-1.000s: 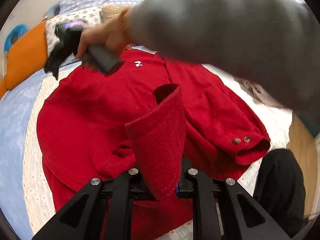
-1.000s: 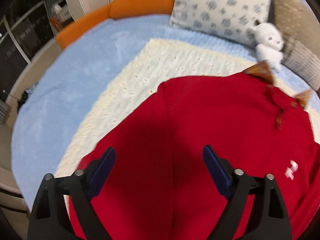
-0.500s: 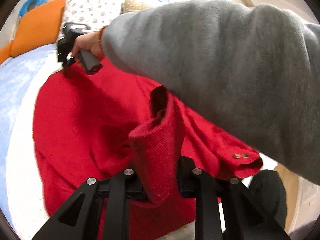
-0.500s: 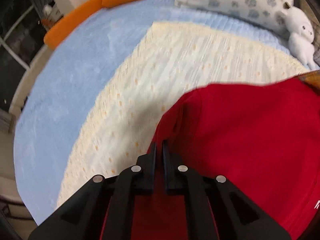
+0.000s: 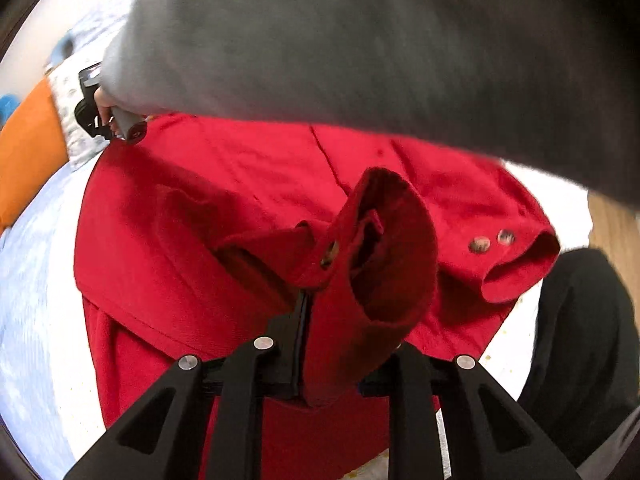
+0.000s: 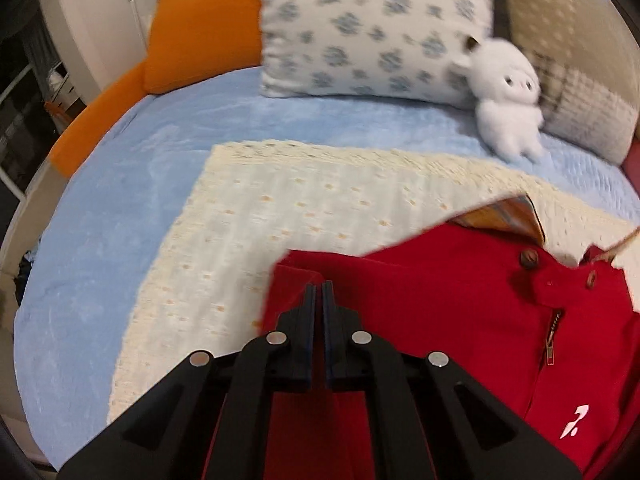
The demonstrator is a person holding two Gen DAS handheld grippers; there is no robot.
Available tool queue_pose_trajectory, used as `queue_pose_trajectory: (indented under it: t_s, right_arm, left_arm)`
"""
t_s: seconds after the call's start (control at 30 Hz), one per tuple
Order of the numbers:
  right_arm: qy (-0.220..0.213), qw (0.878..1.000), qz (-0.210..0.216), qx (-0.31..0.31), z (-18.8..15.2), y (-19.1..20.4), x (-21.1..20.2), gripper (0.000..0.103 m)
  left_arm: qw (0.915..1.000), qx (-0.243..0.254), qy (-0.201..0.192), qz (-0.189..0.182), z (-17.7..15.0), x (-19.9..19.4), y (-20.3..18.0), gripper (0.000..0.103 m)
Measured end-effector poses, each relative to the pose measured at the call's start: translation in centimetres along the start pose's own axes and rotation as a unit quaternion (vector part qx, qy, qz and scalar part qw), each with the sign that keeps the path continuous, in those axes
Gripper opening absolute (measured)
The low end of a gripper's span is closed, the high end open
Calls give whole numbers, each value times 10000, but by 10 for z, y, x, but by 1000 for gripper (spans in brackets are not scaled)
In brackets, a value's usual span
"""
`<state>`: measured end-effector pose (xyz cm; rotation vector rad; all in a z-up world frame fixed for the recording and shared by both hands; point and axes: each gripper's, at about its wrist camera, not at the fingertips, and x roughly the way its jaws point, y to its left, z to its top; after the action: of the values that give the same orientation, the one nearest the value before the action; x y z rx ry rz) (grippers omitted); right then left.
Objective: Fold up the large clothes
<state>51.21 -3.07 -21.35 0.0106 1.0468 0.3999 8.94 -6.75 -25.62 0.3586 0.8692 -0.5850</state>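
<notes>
- The red jacket [image 5: 208, 216] fills the middle of the left wrist view, spread front-up on a cream knitted blanket [image 6: 320, 216] that lies on a pale blue bed cover [image 6: 120, 184].
- Its cloth is thick and woolly, plain red, with brown buttons [image 6: 529, 259] near the collar, a metal zip [image 6: 551, 336] down the front and a small white logo [image 6: 574, 427] at the lower right of the right wrist view.
- One sleeve cuff [image 5: 384, 264] stands up at the centre of the left wrist view, its mouth open; the left gripper [image 5: 340, 344] has its jaws clamped on this cuff, parted only by the thickness of the cloth.
- The other cuff [image 5: 516, 256], bearing two buttons, lies flat at the right of that view.
- The right gripper [image 6: 317, 300] has its jaws nearly together, pinching the jacket's shoulder edge at the centre of its own view.
- A grey sleeve [image 5: 360, 40] crosses the top of the left wrist view.
- Along the top of the right wrist view sit an orange cushion [image 6: 200, 32], a patterned pillow [image 6: 372, 28] and a white plush toy [image 6: 508, 108].
</notes>
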Motion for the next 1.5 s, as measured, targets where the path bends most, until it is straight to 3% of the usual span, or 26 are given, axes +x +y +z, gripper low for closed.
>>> queue_pose_trajectory:
  t_s: [0.07,0.13,0.17,0.2,0.23,0.37,0.47,0.57,0.7,0.77,0.9,0.97,1.03,1.07,1.1,1.13,1.2,1.27,1.37,1.4,1.47,1.5]
  right_arm:
    - [32,9999,94,80,-9,-11,8,6]
    - [107,9999,31,-41,-15,-10,16,13]
    - [152,9998,-18,-143,-18,-8,16,32]
    - [171,9996,-29,-226,-20,-6,14,59]
    - [135,9995,-65,-282,-23,-3,8,68]
    - [-44,9974,285,-653,-52,7,-51,71]
    - [91,9945,691,-776,-108,7,-110,76]
    - [217,9904,1014,-915,-176,5,-161,78]
    - [575,9842,743,-1500,-283,13,-210,78]
    - [765,9805,590,-1713,-334,18,-225,78]
    - [1420,9742,376,-1714,-384,19,-216,75]
    - [1567,9746,541,-1507,-391,17,-208,60]
    - [1575,9765,542,-1364,-386,16,-207,49]
    - [1534,9770,741,-1283,-379,17,-212,42]
    - [1504,9773,860,-1221,-376,18,-217,37]
    - [1447,9776,1085,-1073,-370,19,-224,36]
    - [1335,9756,1544,-807,-361,21,-236,34]
    - [1173,9695,2075,-572,-355,25,-249,34]
    - [949,9659,2383,-365,-360,25,-259,34]
    - [936,9673,2325,-397,-363,26,-258,34]
    - [921,9784,1751,-596,-372,26,-248,34]
    - [933,9825,1427,-749,-375,26,-242,40]
  left_arm:
    - [9996,64,234,-141,2,10,-2,49]
    - [9997,88,223,-67,4,11,-2,63]
    - [9999,38,158,-16,4,7,0,71]
    - [9999,-64,80,-6,4,3,2,88]
    - [9996,-262,-49,-89,3,-6,8,94]
    - [9902,-1193,-245,-683,-18,-43,48,95]
    - [9834,-1739,-401,-317,-36,-73,88,97]
    - [9732,-2279,-198,219,-59,-77,142,97]
    - [9442,-3235,495,360,-90,-37,211,97]
    - [9414,-3249,775,478,-95,-21,212,97]
    - [9375,-3288,1089,329,-105,4,195,97]
    - [9398,-3246,984,426,-106,3,187,91]
    - [9377,-3361,874,85,-106,-1,180,53]
    - [9376,-3380,817,-32,-105,-4,177,44]
    - [9396,-3334,759,-127,-102,-7,174,28]
    - [9416,-3285,734,-103,-101,-10,170,21]
    - [9424,-3279,649,-96,-103,-21,166,11]
    - [9385,-3406,480,-301,-106,-30,164,10]
    - [9367,-3467,341,-360,-109,-47,165,10]
    - [9378,-3438,362,-312,-110,-52,165,10]
    - [9383,-3414,491,-242,-117,-50,163,9]
    - [9393,-3371,631,-90,-122,-45,160,9]
